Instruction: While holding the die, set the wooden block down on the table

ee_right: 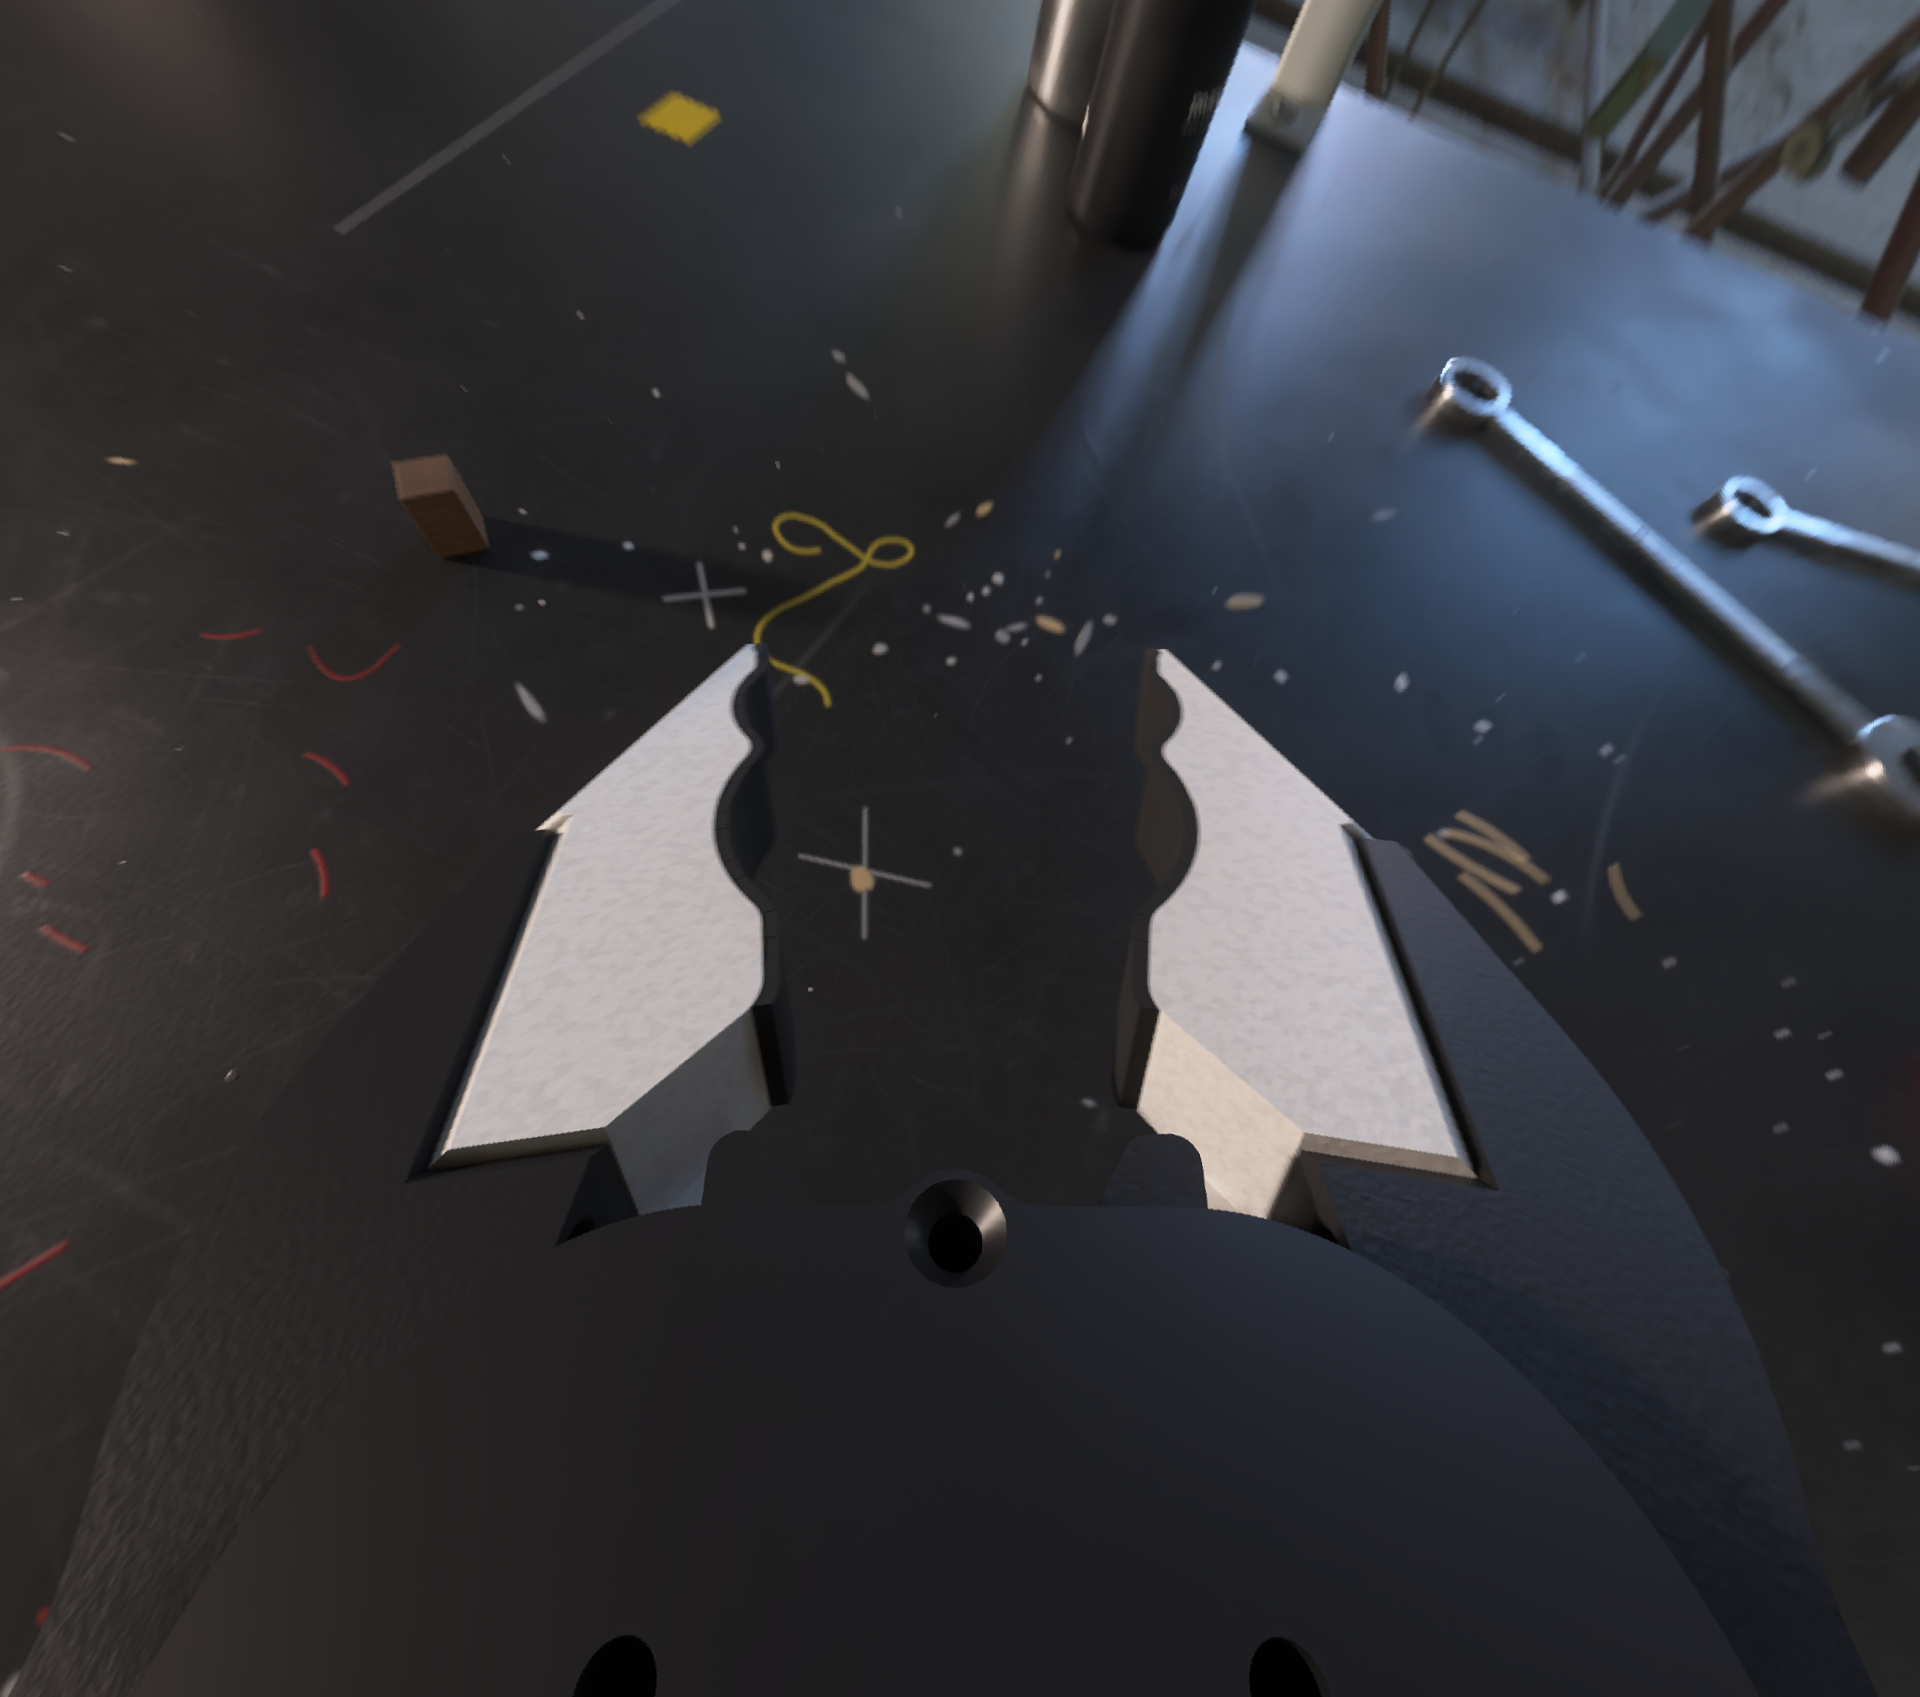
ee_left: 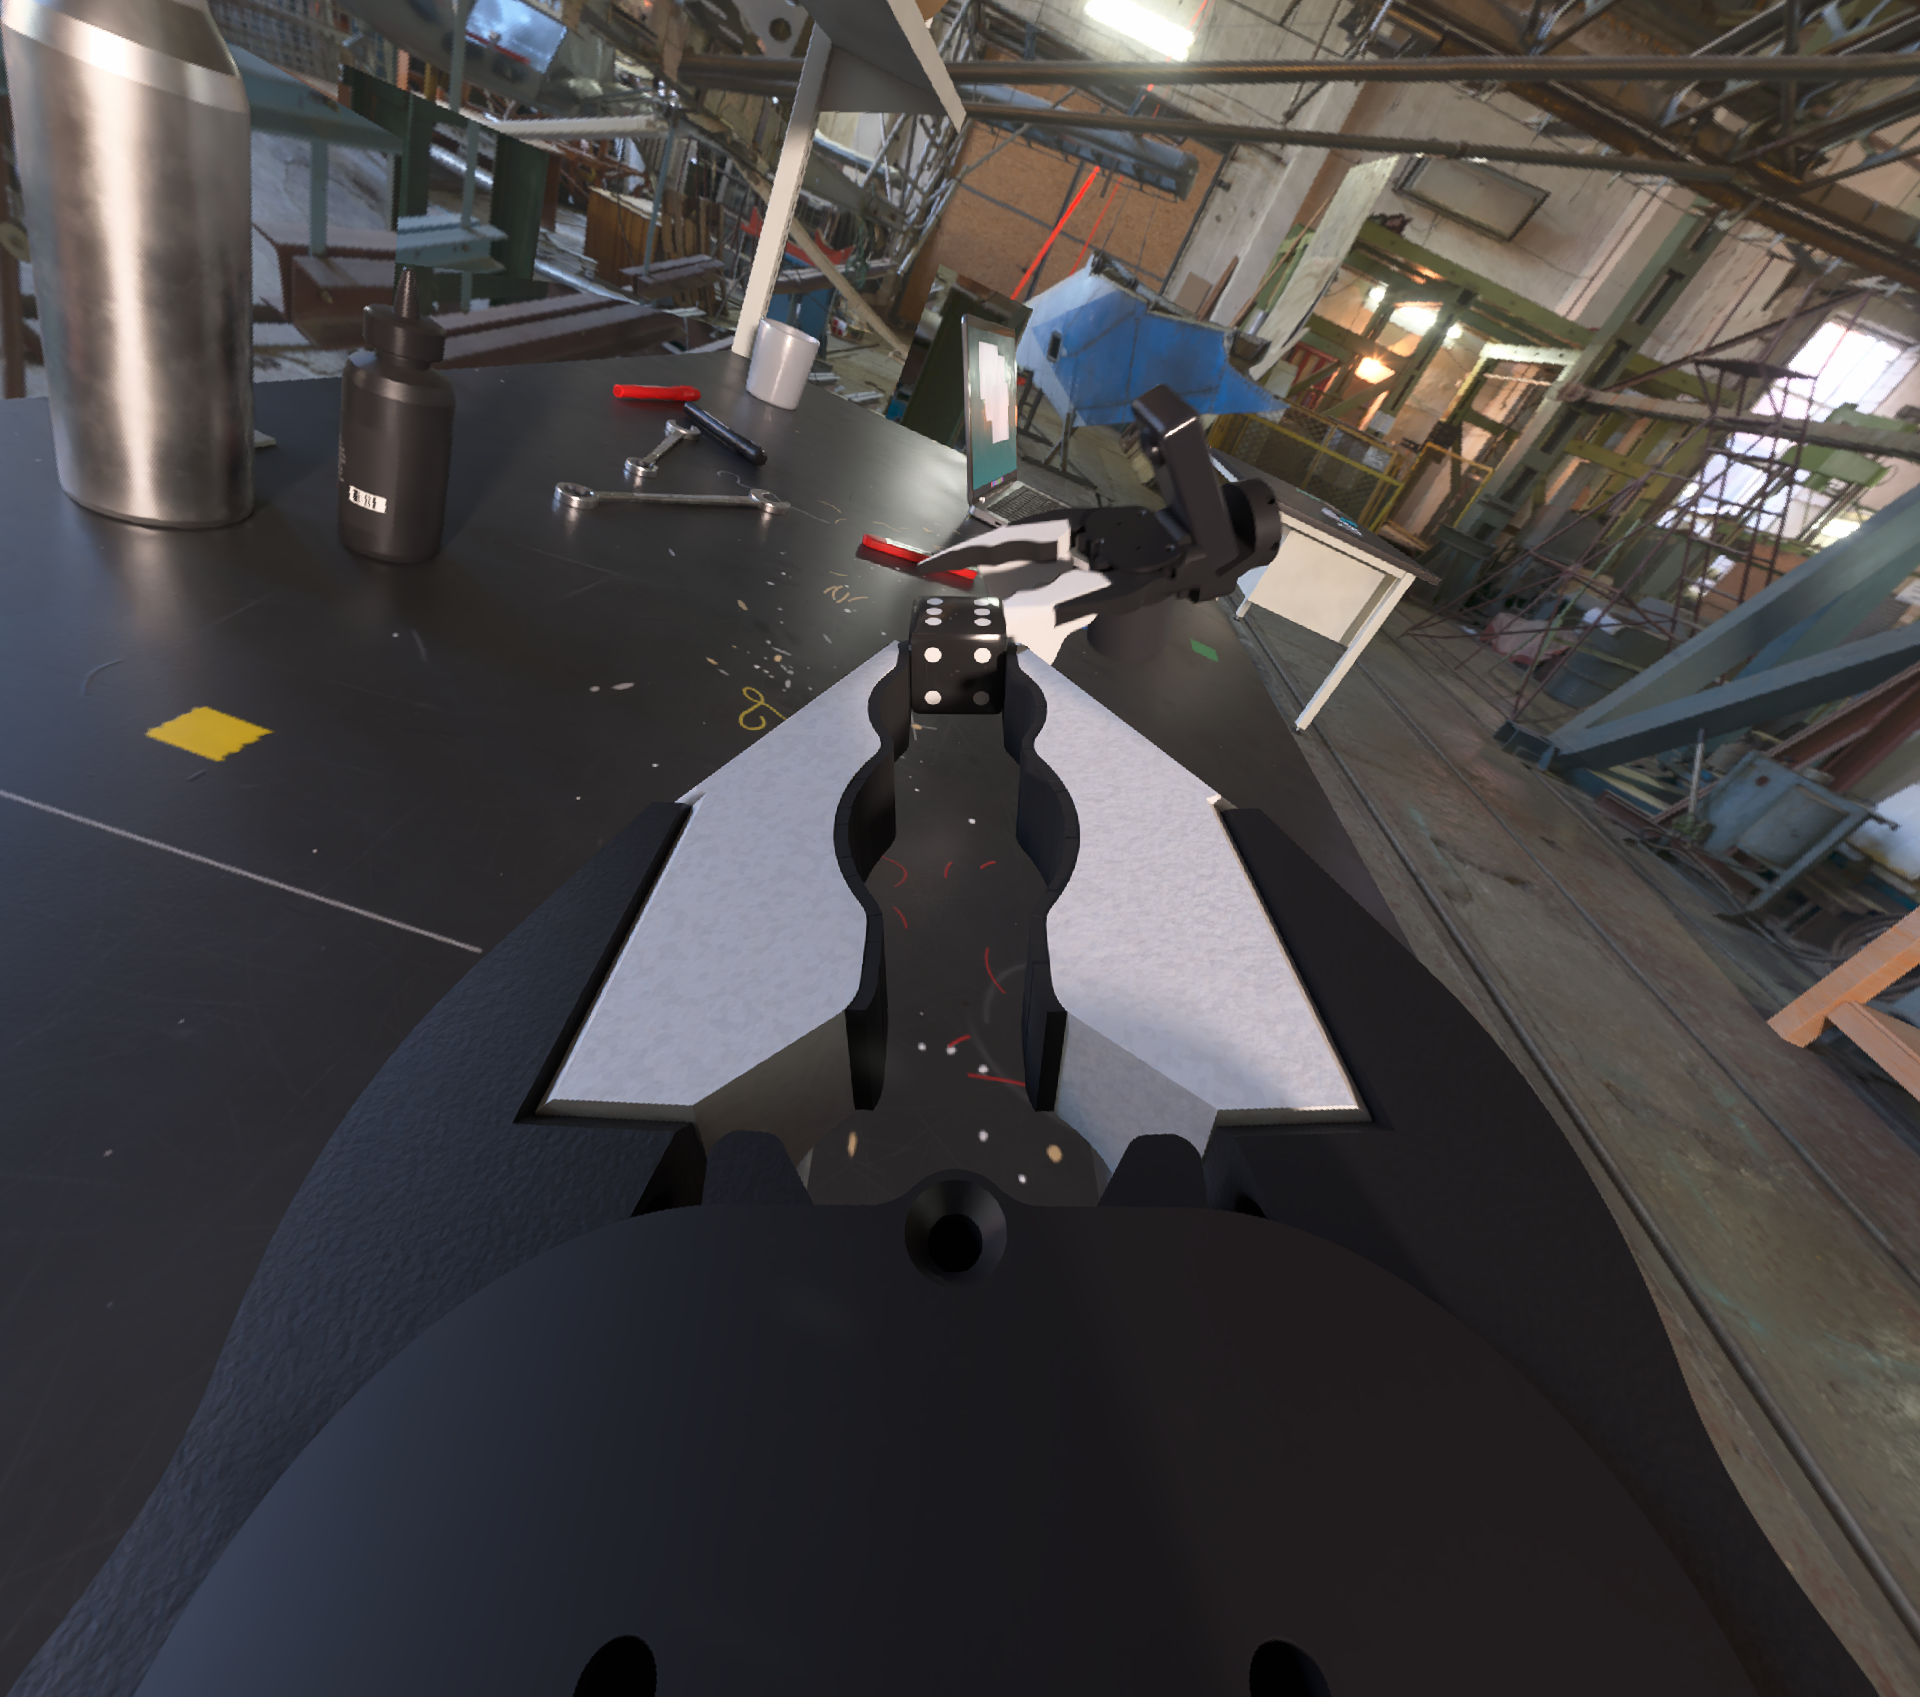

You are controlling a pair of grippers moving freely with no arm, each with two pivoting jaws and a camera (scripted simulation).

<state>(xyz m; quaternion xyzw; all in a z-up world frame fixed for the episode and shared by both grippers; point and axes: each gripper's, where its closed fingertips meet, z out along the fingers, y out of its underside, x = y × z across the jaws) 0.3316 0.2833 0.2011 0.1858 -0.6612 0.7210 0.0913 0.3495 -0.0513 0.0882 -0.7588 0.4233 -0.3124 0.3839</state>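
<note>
Two grippers are working over a dark, matte table (ee_right: 312, 359) that is scuffed and flecked with pale chips and red and yellow scribbles. The left gripper (ee_left: 957, 681) is pinching a black die (ee_left: 957, 656) with white pips between the tips of its white, scallop-edged fingers (ee_left: 727, 899), holding it clear of the surface. The right gripper (ee_right: 956, 660) is hovering with its jaws spread wide and nothing between them. The wooden block (ee_right: 440, 504), a small brown cuboid with visible grain, is resting on the table to the far left of that gripper, well apart from it, its long axis running away toward the far left. On the far side a brushed-steel bottle (ee_left: 130, 193) with a yellow band is standing upright beside a smaller black bottle (ee_left: 395, 442); their contents are not showing. Two chrome spanners (ee_right: 1662, 567) are lying flat on the right.
</note>
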